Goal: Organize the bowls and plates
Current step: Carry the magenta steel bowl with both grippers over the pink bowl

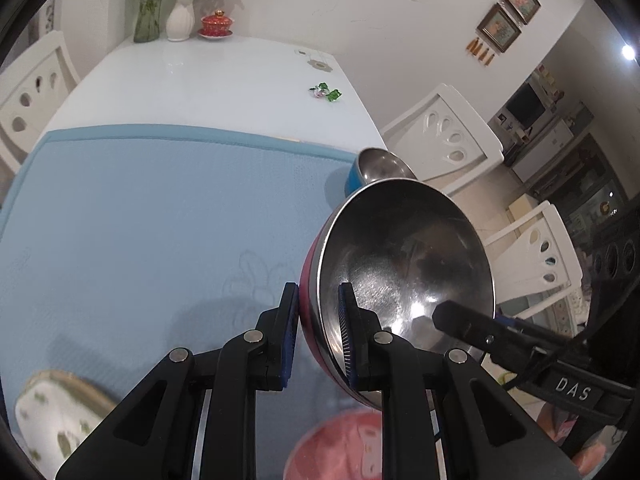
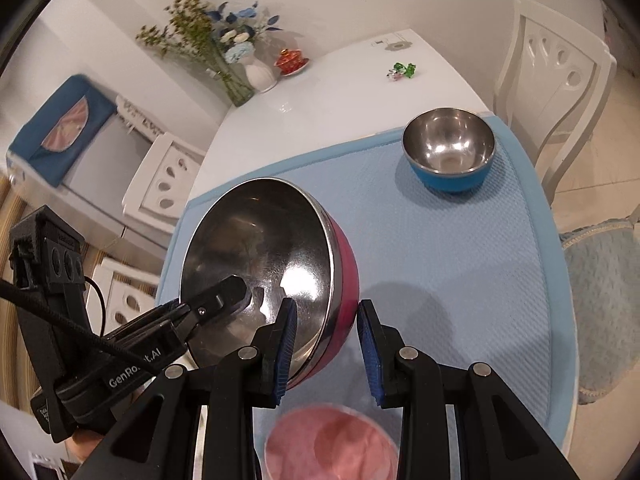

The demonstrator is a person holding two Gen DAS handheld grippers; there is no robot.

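Observation:
A steel bowl with a red outside (image 1: 404, 256) (image 2: 260, 248) hangs tilted above the blue mat (image 1: 160, 208) (image 2: 460, 260), held from two sides. My left gripper (image 1: 318, 292) is shut on its rim, one pad inside and one outside. My right gripper (image 2: 327, 308) is shut on the opposite rim in the same way. A blue-sided steel bowl (image 1: 362, 172) (image 2: 448, 152) stands upright at the mat's far right corner. A pink dish (image 1: 340, 440) (image 2: 328, 440) lies blurred just below the grippers. A white plate with a green pattern (image 1: 52, 412) sits at the mat's near left.
On the white table (image 1: 208, 76) beyond the mat stand flower vases (image 1: 180, 16) and a red lidded cup (image 1: 216, 24), with a small green trinket (image 1: 326, 92) nearer. White chairs (image 1: 444, 136) (image 2: 556, 80) flank the table.

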